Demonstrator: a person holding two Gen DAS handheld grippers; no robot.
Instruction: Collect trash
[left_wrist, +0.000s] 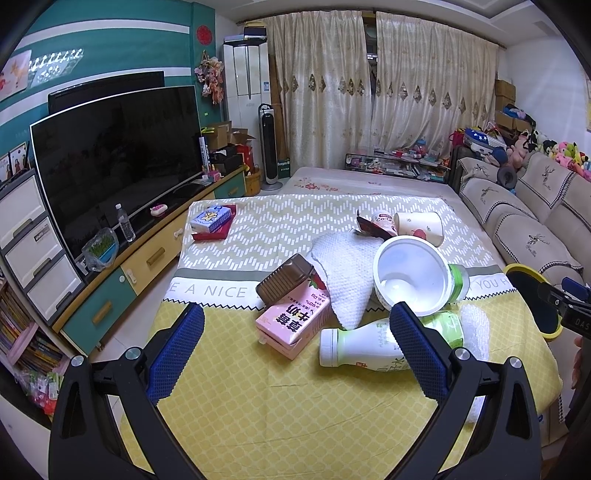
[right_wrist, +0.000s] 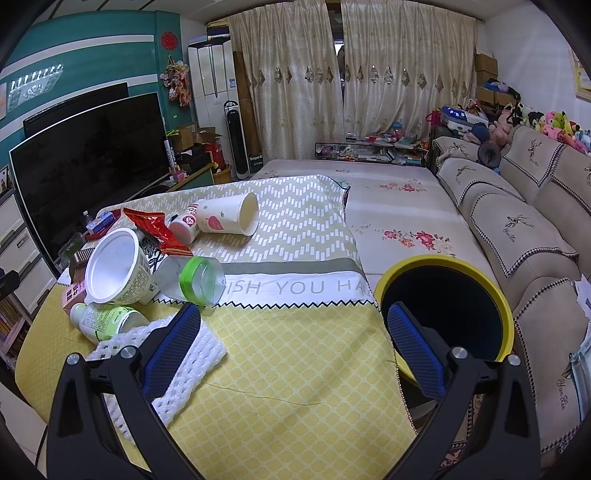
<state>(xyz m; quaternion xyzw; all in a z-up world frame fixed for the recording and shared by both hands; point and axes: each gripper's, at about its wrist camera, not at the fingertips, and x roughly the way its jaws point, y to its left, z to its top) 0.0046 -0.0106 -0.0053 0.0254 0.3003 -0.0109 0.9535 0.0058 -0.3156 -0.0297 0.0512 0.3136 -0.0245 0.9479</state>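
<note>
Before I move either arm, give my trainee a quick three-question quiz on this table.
1. True or false: the left tongs are shut on the pink milk carton.
2. Which piece of trash lies right under the right tongs' left pad? A) paper cup B) white foam netting C) red snack wrapper
3. Fill in: the yellow-rimmed bin stands between the table and the ____.

Key
1. False: both pairs of tongs are open and empty.
2. B, the white foam netting.
3. The sofa.
</note>
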